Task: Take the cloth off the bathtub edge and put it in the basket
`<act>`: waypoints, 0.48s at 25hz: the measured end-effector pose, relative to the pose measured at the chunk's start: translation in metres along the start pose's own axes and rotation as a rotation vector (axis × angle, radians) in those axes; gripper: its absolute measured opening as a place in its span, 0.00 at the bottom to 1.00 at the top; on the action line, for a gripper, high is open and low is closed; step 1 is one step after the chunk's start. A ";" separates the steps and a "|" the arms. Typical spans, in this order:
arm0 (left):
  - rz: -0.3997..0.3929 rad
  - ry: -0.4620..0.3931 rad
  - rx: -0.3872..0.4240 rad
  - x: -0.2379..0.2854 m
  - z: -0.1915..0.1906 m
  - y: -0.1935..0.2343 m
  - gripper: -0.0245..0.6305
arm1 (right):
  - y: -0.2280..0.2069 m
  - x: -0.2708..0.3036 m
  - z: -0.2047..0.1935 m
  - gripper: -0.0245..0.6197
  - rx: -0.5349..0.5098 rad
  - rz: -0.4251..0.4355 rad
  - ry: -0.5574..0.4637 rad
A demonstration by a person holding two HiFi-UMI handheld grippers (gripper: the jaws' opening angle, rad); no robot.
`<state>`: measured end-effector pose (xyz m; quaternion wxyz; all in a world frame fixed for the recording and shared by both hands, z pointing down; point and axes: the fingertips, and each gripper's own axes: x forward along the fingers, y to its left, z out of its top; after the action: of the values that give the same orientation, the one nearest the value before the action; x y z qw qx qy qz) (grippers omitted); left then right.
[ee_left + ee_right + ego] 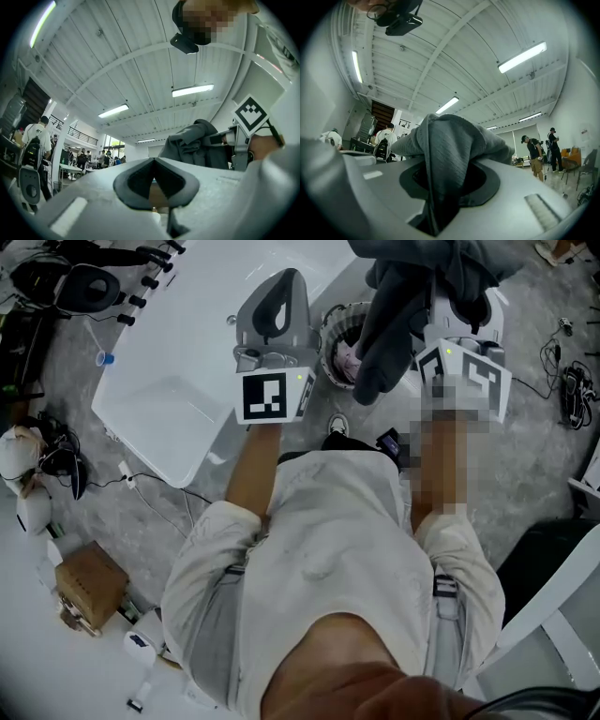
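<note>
— Where's the cloth (394, 329)?
— Clamped in my right tool (449, 180), hanging beside the basket (330, 351); my left tool (153, 162) is closed, empty.
— Risk?
— Released off-centre, it could snag or land outside.

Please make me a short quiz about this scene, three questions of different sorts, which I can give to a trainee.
1. What does the right gripper hold?
A. a grey cloth
B. a blue cup
C. nothing
2. In the head view, where does the basket stand in relation to the two grippers?
3. True or false: the left gripper also grips the cloth.

Key
1. A
2. Between the two grippers, on the floor beside the bathtub.
3. False: its jaws are together with nothing in them.
</note>
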<state>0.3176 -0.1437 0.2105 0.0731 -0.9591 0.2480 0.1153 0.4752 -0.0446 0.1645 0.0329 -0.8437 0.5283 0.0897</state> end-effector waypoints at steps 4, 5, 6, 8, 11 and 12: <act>-0.001 0.019 -0.003 0.016 -0.011 -0.014 0.04 | -0.013 0.005 -0.019 0.21 0.012 0.019 0.031; -0.001 0.022 -0.005 0.020 -0.015 -0.016 0.04 | -0.016 0.007 -0.025 0.21 0.016 0.021 0.041; -0.003 0.025 -0.007 0.024 -0.018 -0.016 0.04 | -0.018 0.009 -0.032 0.21 0.022 0.020 0.052; -0.008 0.035 -0.013 0.031 -0.026 -0.015 0.04 | -0.020 0.014 -0.046 0.21 0.037 0.016 0.076; -0.017 0.051 -0.024 0.041 -0.041 -0.014 0.04 | -0.020 0.019 -0.069 0.21 0.048 0.012 0.119; -0.022 0.059 -0.028 0.045 -0.046 -0.013 0.04 | -0.020 0.021 -0.078 0.21 0.051 0.009 0.137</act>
<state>0.3712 -0.1626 0.2446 0.0536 -0.9657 0.2378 0.0898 0.5117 -0.0662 0.2360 0.0175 -0.8442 0.5354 0.0186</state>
